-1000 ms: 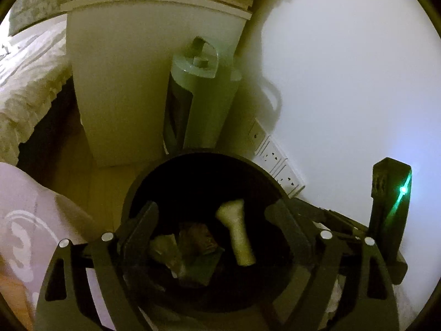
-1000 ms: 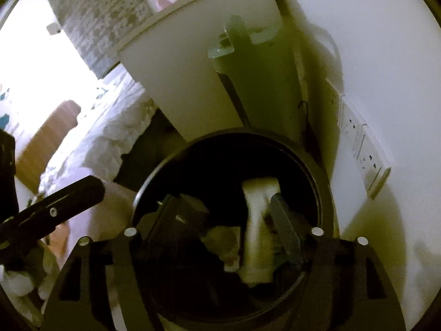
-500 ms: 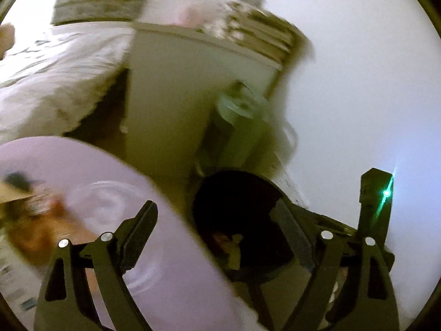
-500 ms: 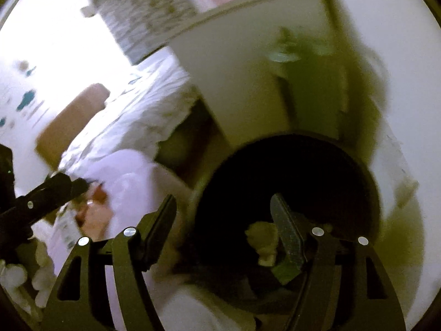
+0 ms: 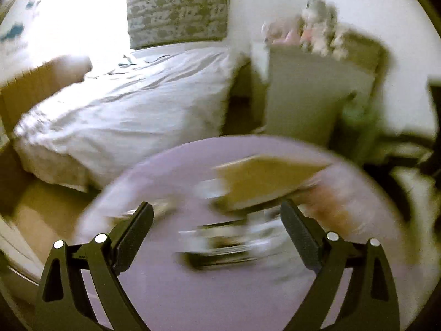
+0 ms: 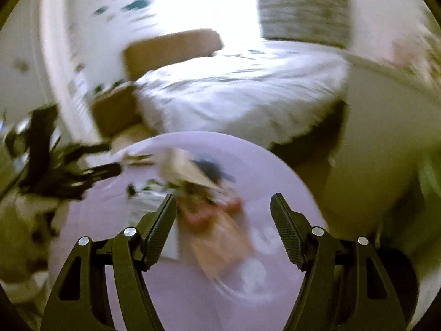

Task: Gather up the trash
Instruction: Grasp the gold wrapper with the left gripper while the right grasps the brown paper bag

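Both views are smeared by motion. On the round lilac tabletop [image 5: 171, 298], the litter [image 5: 220, 245] between the left tongs' fingers is streaked into pale and dark bands, so no single piece can be told; a tan sheet [image 5: 264, 182] beyond it has soft edges. In the right wrist view, a reddish wrapper [image 6: 217, 237] and a dark-topped scrap [image 6: 209, 168] blur together. The clutter [image 5: 317, 27] on the white cabinet is unreadable. The left tongs [image 6: 69, 171] show as a dark smear, cut off at the left edge.
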The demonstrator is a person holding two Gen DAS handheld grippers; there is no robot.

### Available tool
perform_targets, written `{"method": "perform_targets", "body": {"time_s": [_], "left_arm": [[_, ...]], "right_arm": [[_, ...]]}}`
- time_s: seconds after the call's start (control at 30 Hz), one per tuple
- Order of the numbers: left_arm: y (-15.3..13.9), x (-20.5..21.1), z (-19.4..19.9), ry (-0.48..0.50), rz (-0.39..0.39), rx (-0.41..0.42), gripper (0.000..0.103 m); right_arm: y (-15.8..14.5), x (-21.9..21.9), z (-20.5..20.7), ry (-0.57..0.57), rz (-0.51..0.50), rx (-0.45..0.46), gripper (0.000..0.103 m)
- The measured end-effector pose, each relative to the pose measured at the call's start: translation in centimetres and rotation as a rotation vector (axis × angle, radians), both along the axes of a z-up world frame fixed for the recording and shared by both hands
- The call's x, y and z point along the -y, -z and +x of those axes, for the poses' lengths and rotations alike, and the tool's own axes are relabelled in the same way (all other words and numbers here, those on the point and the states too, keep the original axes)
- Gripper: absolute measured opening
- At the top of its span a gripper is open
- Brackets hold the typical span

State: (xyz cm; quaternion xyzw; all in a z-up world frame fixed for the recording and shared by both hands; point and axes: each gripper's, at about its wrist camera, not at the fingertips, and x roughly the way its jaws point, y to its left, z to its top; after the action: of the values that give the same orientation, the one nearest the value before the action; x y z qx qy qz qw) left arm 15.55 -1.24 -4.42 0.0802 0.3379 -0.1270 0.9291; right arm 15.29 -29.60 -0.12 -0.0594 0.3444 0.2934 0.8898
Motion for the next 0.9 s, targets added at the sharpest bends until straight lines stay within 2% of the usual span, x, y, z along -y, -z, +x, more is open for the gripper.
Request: {"method": "perform_targets", "body": {"time_s": [0.07, 0.17, 0.27, 0.37, 0.4, 0.43, 0.47, 0.5, 0.53, 0.57, 0.6, 0.67, 0.73, 0.77, 0.83, 0.87, 0.9], "left_arm": [[1.0, -2.2, 1.8, -0.013, 0.064, -0.021, 0.092], [2.2, -4.9, 4.1, -0.033, 0.096, -0.049, 0.092], [3.1, -6.5, 5.9, -0.017, 0.107, -0.072, 0.092], [4.5, -6.9, 6.8, 0.018, 0.168, -0.103, 0.092], [4.9, -7.1, 7.2, 0.026, 0.179, -0.118, 0.092], [5.3, -7.3, 7.3, 0.034, 0.178, -0.129, 0.090], [5.6, -7.4, 7.5, 0.045, 0.170, -0.141, 0.081], [5.9, -7.4, 7.7, 0.058, 0.162, -0.158, 0.074], [6.4, -7.4, 8.0, 0.066, 0.160, -0.175, 0.070], [6.8, -7.5, 8.2, 0.068, 0.161, -0.186, 0.063], [7.2, -7.5, 8.4, 0.065, 0.160, -0.197, 0.058], [7.4, -7.4, 8.4, 0.060, 0.159, -0.178, 0.057], [7.3, -7.2, 8.3, 0.054, 0.159, -0.172, 0.043], [7.3, -7.3, 8.2, 0.053, 0.142, -0.177, 0.030], [7.1, -7.4, 8.2, 0.052, 0.101, -0.189, 0.021], [7.0, -7.4, 8.1, 0.043, 0.094, -0.180, 0.008], [6.8, -7.7, 8.0, 0.029, 0.073, -0.175, 0.005]], "right_arm": [[-0.2, -3.3, 1.3, -0.082, -0.056, 0.017, 0.071], [0.4, -7.4, 3.0, -0.162, -0.143, 0.022, 0.071], [1.8, -10.4, 4.8, -0.213, -0.231, 0.018, 0.071], [3.4, -12.1, 6.4, -0.228, -0.319, 0.002, 0.070], [3.9, -12.8, 6.6, -0.227, -0.344, -0.002, 0.070], [4.4, -13.2, 6.9, -0.229, -0.365, -0.009, 0.061], [4.9, -13.5, 7.1, -0.235, -0.384, -0.026, 0.051], [5.3, -14.0, 7.3, -0.238, -0.399, -0.041, 0.046], [5.5, -14.0, 7.3, -0.237, -0.403, -0.048, 0.037], [5.7, -13.9, 7.2, -0.237, -0.402, -0.053, 0.034], [5.9, -13.9, 6.8, -0.235, -0.391, -0.054, 0.034], [6.0, -13.3, 5.8, -0.232, -0.366, -0.059, 0.029], [5.9, -13.0, 5.0, -0.219, -0.344, -0.059, 0.027], [5.7, -12.7, 4.7, -0.208, -0.321, -0.061, 0.027], [5.3, -12.2, 4.1, -0.186, -0.277, -0.063, 0.027], [5.1, -12.2, 3.9, -0.176, -0.259, -0.062, 0.026], [4.8, -11.9, 3.7, -0.163, -0.236, -0.061, 0.026]]}}
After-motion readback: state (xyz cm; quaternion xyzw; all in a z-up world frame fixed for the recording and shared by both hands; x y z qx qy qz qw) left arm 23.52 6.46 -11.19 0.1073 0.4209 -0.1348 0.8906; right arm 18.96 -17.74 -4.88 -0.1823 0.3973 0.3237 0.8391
